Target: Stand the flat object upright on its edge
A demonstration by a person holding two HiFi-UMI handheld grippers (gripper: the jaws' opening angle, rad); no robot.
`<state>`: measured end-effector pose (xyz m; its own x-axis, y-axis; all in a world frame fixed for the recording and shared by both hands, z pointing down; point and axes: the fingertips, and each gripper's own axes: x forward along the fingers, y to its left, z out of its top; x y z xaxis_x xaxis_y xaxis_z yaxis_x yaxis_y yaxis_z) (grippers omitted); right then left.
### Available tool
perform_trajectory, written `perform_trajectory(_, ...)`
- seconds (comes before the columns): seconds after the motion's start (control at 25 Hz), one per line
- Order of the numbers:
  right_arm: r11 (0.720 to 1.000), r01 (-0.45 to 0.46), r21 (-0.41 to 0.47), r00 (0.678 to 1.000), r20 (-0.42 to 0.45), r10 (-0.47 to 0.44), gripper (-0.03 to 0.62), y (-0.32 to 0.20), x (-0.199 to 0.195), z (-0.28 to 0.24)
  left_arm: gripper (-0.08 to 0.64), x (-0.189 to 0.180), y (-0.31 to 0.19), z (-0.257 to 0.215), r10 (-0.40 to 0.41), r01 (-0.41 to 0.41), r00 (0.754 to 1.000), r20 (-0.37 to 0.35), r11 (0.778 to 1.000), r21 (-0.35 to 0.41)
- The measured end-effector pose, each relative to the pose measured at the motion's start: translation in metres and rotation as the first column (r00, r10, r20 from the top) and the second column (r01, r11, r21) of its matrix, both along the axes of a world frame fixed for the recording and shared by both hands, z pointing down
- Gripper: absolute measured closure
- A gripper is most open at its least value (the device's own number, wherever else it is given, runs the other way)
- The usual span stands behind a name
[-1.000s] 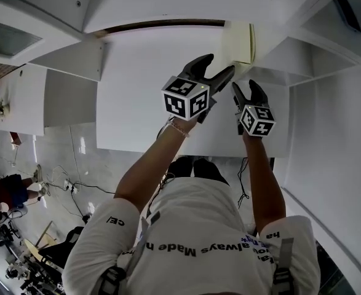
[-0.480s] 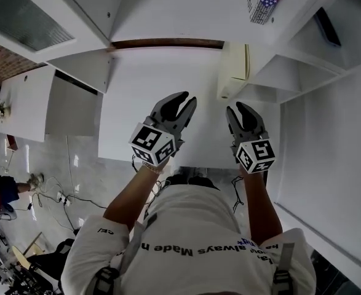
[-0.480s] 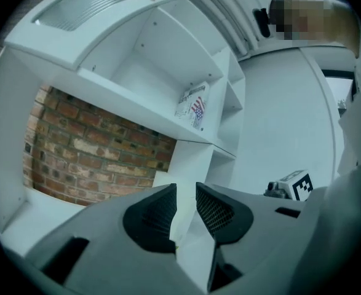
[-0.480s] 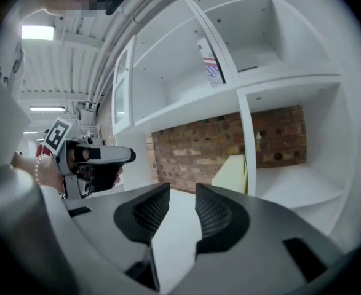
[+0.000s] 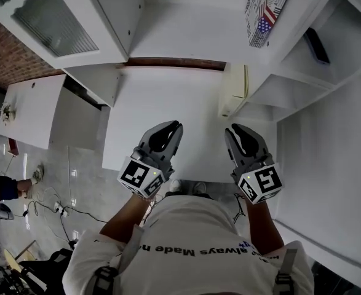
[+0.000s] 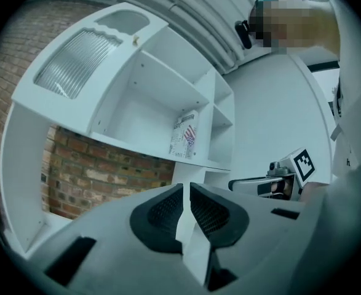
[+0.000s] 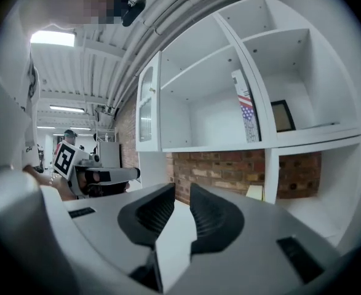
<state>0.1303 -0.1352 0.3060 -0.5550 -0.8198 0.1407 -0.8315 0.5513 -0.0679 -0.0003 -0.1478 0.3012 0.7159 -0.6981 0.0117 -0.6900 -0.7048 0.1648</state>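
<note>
The pale flat board (image 5: 234, 91) is seen standing upright on its edge at the far right of the white tabletop (image 5: 168, 97). It is set against the side wall of the white shelf unit (image 5: 291, 78). No tongs touch it.

The left tongs (image 5: 175, 125) and the right tongs (image 5: 231, 129) are held side by side over the near part of the tabletop, well apart from the board and pointing towards the back. The jaws of both have just been closing. In the left gripper view the left jaws are brought together, with nothing between them. In the right gripper view the right jaws are almost closed, with a narrow gap left and only the bare tabletop seen through it.

A booklet with a flag print (image 5: 265, 8) is stood upright in a compartment of the shelf unit, and a dark framed picture (image 5: 316, 45) is leaned in the compartment to its right. A brick wall (image 5: 17, 57) is seen behind the furniture at the left.
</note>
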Motion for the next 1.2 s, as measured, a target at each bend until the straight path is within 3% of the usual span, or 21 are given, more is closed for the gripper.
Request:
perform_trajectory(0.52, 0.998, 0.042, 0.045, 0.999, -0.001, -0.042, 0.537, 0.038, -0.022, -0.052, 0.525, -0.014, 0.040, -0.039, 0.000, 0.000, 0.999, -0.045, 1.000, 0.005)
perform_trajectory(1.2, 0.998, 0.047, 0.049, 0.999, -0.011, -0.047, 0.544, 0.038, -0.033, -0.058, 0.525, -0.018, 0.040, -0.047, 0.014, -0.013, 0.998, -0.058, 1.000, 0.011)
